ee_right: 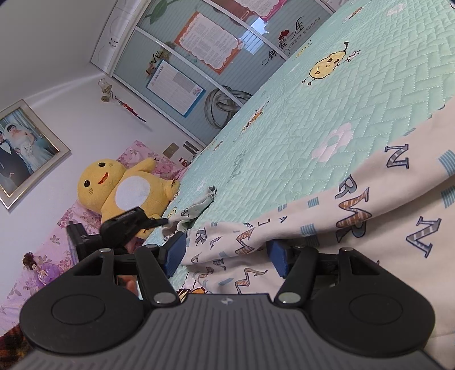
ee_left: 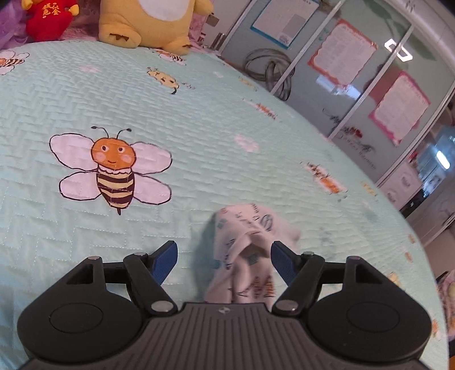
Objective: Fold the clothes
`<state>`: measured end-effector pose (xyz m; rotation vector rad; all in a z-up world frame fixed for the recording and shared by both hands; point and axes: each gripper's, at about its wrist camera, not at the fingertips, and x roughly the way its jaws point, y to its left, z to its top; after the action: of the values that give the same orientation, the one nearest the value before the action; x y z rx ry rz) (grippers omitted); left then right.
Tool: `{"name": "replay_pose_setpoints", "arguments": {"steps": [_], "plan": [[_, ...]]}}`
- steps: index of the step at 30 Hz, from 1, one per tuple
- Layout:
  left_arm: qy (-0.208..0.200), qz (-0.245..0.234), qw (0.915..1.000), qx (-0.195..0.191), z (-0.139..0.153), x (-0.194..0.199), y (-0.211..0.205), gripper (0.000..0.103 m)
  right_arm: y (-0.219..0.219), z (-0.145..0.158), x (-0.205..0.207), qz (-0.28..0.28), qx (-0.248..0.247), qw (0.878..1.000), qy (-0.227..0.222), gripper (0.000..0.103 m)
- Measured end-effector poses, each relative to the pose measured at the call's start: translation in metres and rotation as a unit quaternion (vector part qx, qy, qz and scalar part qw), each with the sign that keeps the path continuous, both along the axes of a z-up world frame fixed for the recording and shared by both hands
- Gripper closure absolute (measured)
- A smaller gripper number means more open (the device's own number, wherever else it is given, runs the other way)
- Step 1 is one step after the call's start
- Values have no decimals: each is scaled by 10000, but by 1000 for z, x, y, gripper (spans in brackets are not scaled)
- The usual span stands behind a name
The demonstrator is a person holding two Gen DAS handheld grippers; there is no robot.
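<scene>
Between the blue pads of the left gripper (ee_left: pixel 224 260), spread wide, a bunched end of the letter-print garment (ee_left: pixel 247 250) sits lower centre. Right gripper (ee_right: pixel 226 254), also wide, straddles its edge. Garment's long axis runs upper right; bedspread (ee_left: pixel 113 99) has loads of room.

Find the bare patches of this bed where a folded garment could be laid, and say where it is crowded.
Free: the quilt between the bee print and the far edge. Crowded: the head of the bed, with the yellow plush, and the near side under the garment.
</scene>
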<state>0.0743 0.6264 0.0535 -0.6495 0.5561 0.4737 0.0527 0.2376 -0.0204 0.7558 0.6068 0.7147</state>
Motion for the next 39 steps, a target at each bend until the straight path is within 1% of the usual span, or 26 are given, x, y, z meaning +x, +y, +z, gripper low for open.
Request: {"name": "replay_pose_setpoints", "arguments": {"steps": [2, 5, 6, 7, 8, 9, 11, 12, 15, 17, 18, 19, 20, 21, 23, 24, 25, 26, 27, 29, 31, 32, 34, 36, 38, 39], "plan": [[197, -148, 9996, 132, -5, 8, -1, 31, 0, 0, 0, 1, -7, 10000, -3, 40], [383, -349, 9977, 443, -8, 22, -6, 32, 2, 1, -1, 5, -26, 10000, -14, 39], [420, -425, 9970, 487, -7, 26, -6, 38, 2, 1, -1, 9, -32, 10000, -20, 39], [457, -502, 9963, 522, -7, 30, -6, 56, 2, 1, -1, 12, -34, 10000, -23, 39], [374, -509, 9961, 610, -1, 30, -7, 70, 2, 1, -1, 15, -34, 10000, -25, 39], [276, -506, 9959, 704, 6, 30, -8, 92, 2, 1, -1, 19, -30, 10000, -27, 39], [80, -501, 9947, 892, 19, 29, -11, 98, 2, 0, 0, 29, 3, 10000, -25, 38], [-18, -498, 9939, 985, 26, 29, -13, 99, 1, 0, 0, 35, 33, 10000, -22, 38], [-312, -488, 9903, 1265, 46, 27, -17, 99, -1, -2, 2, 39, 206, 9998, 18, 38], [-526, -104, 9863, 1560, 60, 17, -19, 99, -6, -4, 4, 20, 448, 9990, 87, 38], [-283, 133, 9846, 1718, 58, 16, -18, 96, -11, -6, 5, -10, 640, 9978, 148, 38], [5, 373, 9816, 1874, 55, 16, -18, 89, -16, -9, 8, -60, 872, 9959, 226, 39], [293, 612, 9769, 2028, 52, 15, -17, 86, -22, -13, 9, -149, 1112, 9932, 303, 39], [513, 780, 9748, 2025, 43, 12, -12, 85, -28, -16, 11, -238, 1350, 9898, 380, 39], [965, 1031, 9717, 1895, 21, 4, -1, 84, -32, -17, 12, -416, 1381, 9888, 373, 40], [1198, 1114, 9692, 1843, 10, -1, 4, 82, -35, -18, 12, -504, 1396, 9882, 370, 40], [1432, 1191, 9660, 1792, -1, -6, 8, 74, -37, -18, 12, -593, 1411, 9875, 366, 40], [1486, 1335, 9653, 1683, -8, -14, 12, 68, -36, -18, 12, -597, 1384, 9879, 353, 40], [1341, 1469, 9679, 1536, -12, -25, 16, 58, -36, -18, 12, -600, 1357, 9883, 340, 40], [912, 1580, 9742, 1329, -7, -45, 21, 53, -34, -18, 12, -607, 1303, 9891, 314, 40], [475, 1679, 9782, 1124, -2, -64, 27, 42, -34, -19, 12, -604, 1317, 9890, 312, 40], [398, 1756, 9778, 1073, 2, -70, 27, 40, -34, -19, 12, -601, 1327, 9888, 310, 40], [312, 1967, 9756, 922, 9, -83, 24, 33, -34, -19, 12, -588, 1318, 9891, 309, 39], [238, 2264, 9725, 496, 11, -95, 24, 28, -35, -20, 12, -581, 1321, 9891, 309, 39], [173, 2583, 9657, -198, 4, -109, 28, 28, -36, -20, 12, -571, 1322, 9891, 310, 39], [155, 2602, 9644, -451, -1, -109, 33, 28, -36, -21, 12, -566, 1327, 9890, 313, 39]]}}
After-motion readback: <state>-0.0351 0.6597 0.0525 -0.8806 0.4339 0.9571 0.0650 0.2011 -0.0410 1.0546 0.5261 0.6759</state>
